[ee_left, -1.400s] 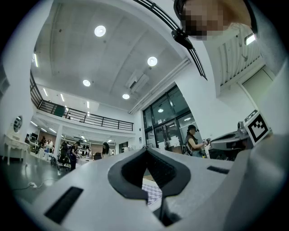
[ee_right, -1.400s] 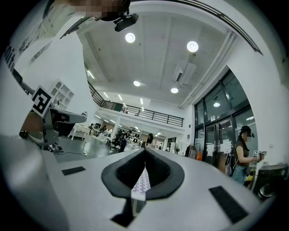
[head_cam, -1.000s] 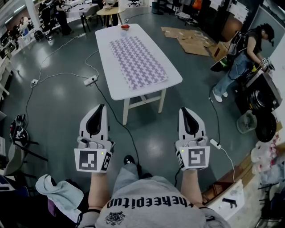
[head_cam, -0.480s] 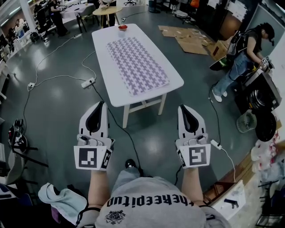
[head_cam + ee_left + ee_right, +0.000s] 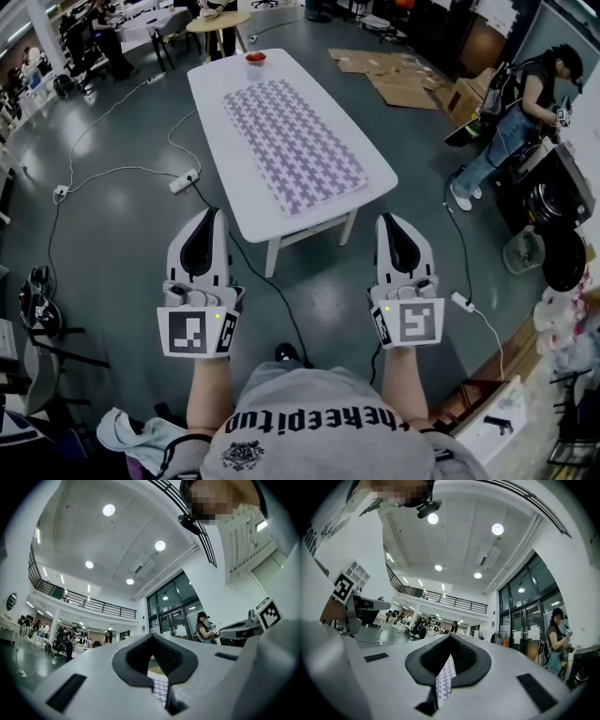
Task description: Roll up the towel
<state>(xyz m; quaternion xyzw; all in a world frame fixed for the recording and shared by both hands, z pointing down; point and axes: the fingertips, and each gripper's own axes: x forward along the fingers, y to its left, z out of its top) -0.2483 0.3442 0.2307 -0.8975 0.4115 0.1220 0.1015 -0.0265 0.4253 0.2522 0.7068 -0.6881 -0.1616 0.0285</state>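
Contact is made with nothing by either gripper: the left gripper [image 5: 207, 220] and the right gripper [image 5: 392, 223] are held side by side, well apart from each other, over the grey floor [image 5: 112, 216] in front of the person's body, both pointed toward the white table [image 5: 225, 131]. In the left gripper view the jaws are seen pressed together with nothing between them, and the same is shown in the right gripper view. Only a thin slit is left below the dark pads, and through it a strip of patterned cloth is glimpsed in the distance. The towel [image 5: 292, 141], printed in a small purple-and-white repeat, is laid out flat and unrolled along the table top, its near short edge close to the table's near end, with bare white surface left on both long sides. At the far end of the table, beyond the towel and apart from it, a small red object [image 5: 254, 58] is set; it may be a bowl, though it is too small to be told for certain. A white power strip [image 5: 183, 180] lies on the floor to the table's left. Flattened cardboard [image 5: 398, 80] is spread on the floor to the table's right, and a second person [image 5: 525, 94] in dark clothes is bent over equipment at the far right.
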